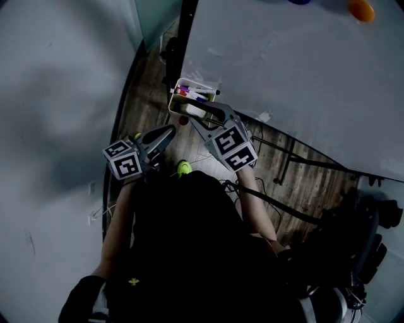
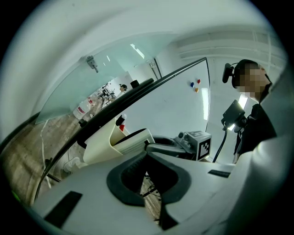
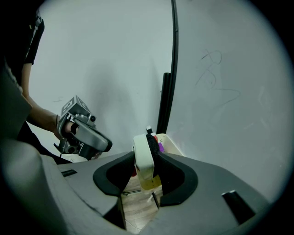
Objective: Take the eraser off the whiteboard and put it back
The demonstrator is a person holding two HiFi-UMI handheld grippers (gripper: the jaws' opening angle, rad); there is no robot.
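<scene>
The eraser (image 3: 141, 151), white with a black felt side, stands on edge between the jaws of my right gripper (image 3: 147, 161), which is shut on it. In the head view the eraser (image 1: 195, 111) and the right gripper (image 1: 202, 118) are at the near edge of the cream marker tray (image 1: 175, 96), which hangs on the whiteboard (image 1: 290, 69). Whether the eraser rests in the tray I cannot tell. My left gripper (image 1: 169, 132) hangs to the left and a little nearer, shut and holding nothing. From the left gripper view (image 2: 147, 156) I see the tray (image 2: 108, 140) and the eraser (image 2: 134, 140).
Red, purple and other markers (image 1: 189, 93) lie in the tray. The whiteboard's black frame post (image 3: 173, 69) rises behind it. A grey wall (image 1: 57, 94) stands at the left, with wooden floor (image 1: 151, 82) and cables (image 1: 284, 158) below. Coloured magnets (image 1: 361, 9) stick to the board.
</scene>
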